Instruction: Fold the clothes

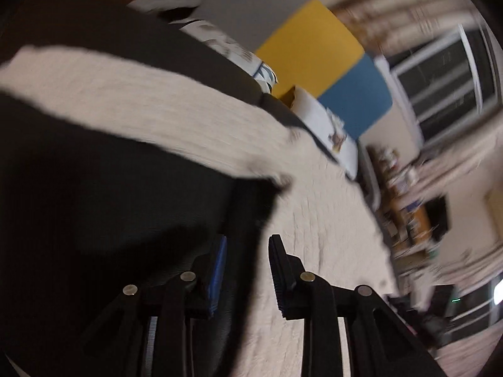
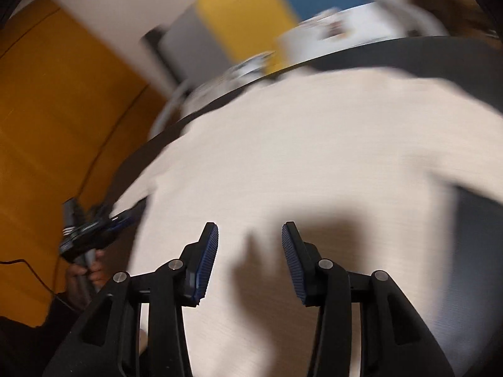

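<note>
Both grippers are being held with jaws apart, nothing gripped: the left gripper [image 1: 246,270] at the edge of a cream garment [image 2: 298,157], the right gripper [image 2: 250,260] above its middle. The garment is lying spread across a dark surface [image 1: 94,194]. Which fold is in hand cannot be told; an edge would need pinching for one.

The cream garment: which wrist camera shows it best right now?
The right wrist view: the cream garment fills most of the frame, spread flat under the open right gripper. The left wrist view shows only a blurred strip of it, partly behind dark cloth.
</note>
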The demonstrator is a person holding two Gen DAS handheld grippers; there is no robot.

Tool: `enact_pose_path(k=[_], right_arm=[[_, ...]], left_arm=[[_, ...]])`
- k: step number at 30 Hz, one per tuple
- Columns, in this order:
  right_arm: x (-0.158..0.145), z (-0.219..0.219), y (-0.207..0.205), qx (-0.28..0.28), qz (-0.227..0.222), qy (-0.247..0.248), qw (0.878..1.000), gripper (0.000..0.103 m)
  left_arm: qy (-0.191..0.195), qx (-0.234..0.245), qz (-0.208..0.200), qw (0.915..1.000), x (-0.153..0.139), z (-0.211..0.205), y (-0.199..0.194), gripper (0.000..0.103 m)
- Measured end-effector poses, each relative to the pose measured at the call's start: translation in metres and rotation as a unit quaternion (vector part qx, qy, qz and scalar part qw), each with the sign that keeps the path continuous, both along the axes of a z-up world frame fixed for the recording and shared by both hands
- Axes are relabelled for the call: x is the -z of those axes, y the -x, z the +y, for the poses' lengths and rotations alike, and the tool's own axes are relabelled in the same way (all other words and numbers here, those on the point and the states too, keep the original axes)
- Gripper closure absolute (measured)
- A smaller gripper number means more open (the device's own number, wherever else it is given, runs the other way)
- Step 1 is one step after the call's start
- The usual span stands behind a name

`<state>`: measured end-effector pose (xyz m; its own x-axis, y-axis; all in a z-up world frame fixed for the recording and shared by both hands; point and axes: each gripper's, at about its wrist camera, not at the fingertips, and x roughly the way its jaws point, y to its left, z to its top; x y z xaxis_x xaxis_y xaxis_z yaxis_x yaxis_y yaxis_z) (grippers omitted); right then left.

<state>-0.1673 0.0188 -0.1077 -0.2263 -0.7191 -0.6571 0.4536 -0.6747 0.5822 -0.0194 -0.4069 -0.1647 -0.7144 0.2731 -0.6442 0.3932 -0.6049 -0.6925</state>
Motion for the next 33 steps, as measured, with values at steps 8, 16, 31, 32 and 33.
enact_pose_path(k=[8,16,31,32,33], right_arm=[[0.015,-0.155,-0.002,-0.104,0.004,-0.055,0.993,0.057],[0.031,-0.181,-0.011,-0.145,0.038,-0.118,0.982,0.054],[0.038,-0.168,-0.038,-0.17,0.116,-0.136,0.969,0.053],[0.036,-0.166,-0.036,-0.169,0.108,-0.136,0.97,0.052],[0.031,-0.162,-0.036,-0.163,0.096,-0.133,0.973,0.051]], left_arm=[[-0.122,0.066,0.027,0.99,0.023,-0.004,0.06,0.072],[-0.136,0.082,0.015,0.9872,0.04,0.003,0.124,0.071],[0.058,0.092,-0.052,0.9927,0.019,0.014,0.146,0.079],[0.073,0.094,-0.056,0.9914,0.017,0.014,0.147,0.079],[0.07,0.096,-0.043,0.992,0.009,0.016,0.135,0.076]])
